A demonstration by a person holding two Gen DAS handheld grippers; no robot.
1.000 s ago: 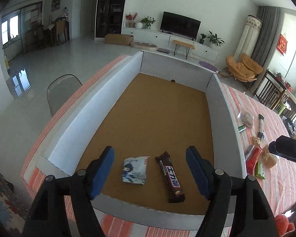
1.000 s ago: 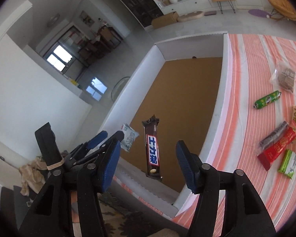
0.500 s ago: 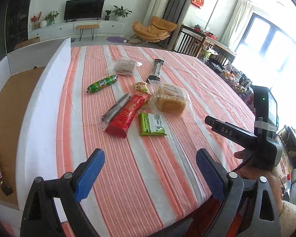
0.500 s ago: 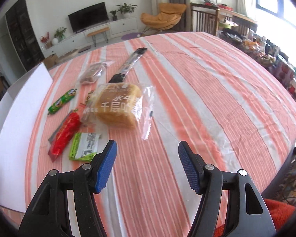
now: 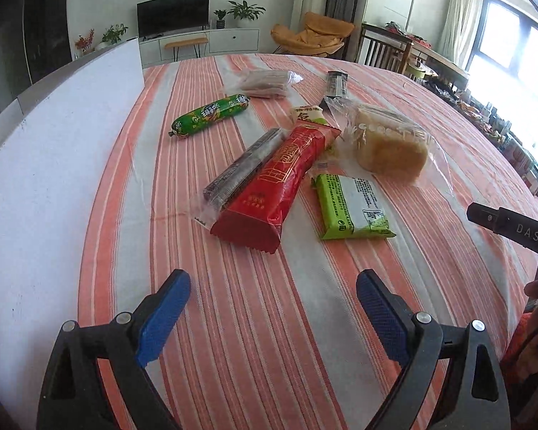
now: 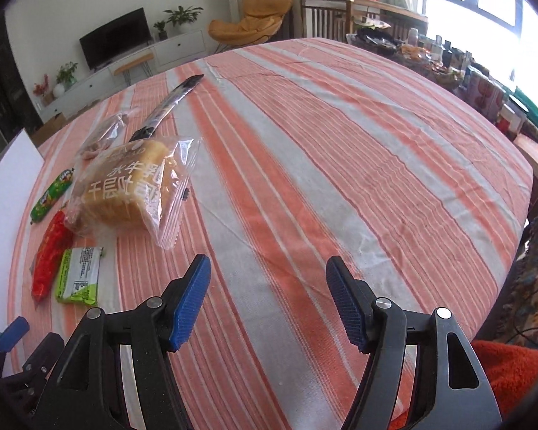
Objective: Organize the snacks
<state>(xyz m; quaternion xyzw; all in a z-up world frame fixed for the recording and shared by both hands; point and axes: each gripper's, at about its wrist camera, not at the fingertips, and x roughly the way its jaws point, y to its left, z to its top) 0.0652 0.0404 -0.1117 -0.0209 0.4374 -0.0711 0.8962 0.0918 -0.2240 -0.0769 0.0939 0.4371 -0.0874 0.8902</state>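
Several wrapped snacks lie on the striped tablecloth: a red packet, a light green packet, a bagged bread loaf, a green sausage and a dark bar in clear wrap. My left gripper hangs open just short of the red packet, with nothing between its blue pads. My right gripper hovers over bare cloth to the right of the bread loaf; its jaws are opening and hold nothing.
The white wall of a cardboard box runs along the left. Farther back lie a clear bag of brown snack and a long black packet. The right-hand tool reaches in from the right edge. Chairs and cluttered furniture stand beyond the table.
Both grippers swung from over the box, where a chocolate bar dropped from the right one, to the snack pile on the cloth. Both lowered toward it and their jaws widened.
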